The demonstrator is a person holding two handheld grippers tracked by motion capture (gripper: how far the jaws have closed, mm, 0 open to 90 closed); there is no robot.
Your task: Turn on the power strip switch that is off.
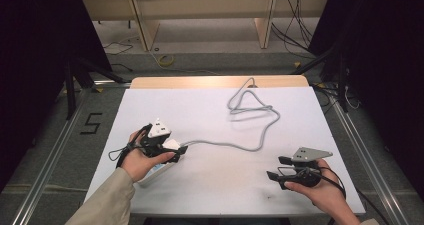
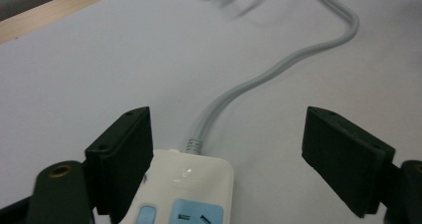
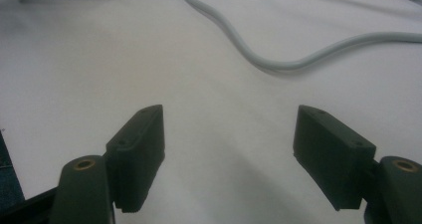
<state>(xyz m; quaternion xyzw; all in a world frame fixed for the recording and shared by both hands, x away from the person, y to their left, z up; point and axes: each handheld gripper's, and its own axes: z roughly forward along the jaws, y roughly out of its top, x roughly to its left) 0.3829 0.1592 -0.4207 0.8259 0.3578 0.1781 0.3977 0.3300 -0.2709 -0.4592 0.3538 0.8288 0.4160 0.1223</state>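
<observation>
While power strip [image 2: 186, 191] lies flat at table's [image 1: 210, 185] 8 o'clock corner, left gripper [image 2: 226, 159] straddles cord end, jaws wide apart, one pad touching casing, nothing clamped. Casing: hard glossy white plastic, rounded corners, likely light, slippery (grip across narrow sides). Grey cable [image 1: 240, 145] snakes toward 12 o'clock, rubbery, floppy. Right gripper [image 1: 286, 168] at 4 o'clock, jaws wide, empty.

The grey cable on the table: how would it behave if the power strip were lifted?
The grey cable lies in loose curves, so it is probably floppy and would trail and drag. The power strip looks like rigid plastic, likely light but smooth, perhaps slippery between the left tool.
</observation>
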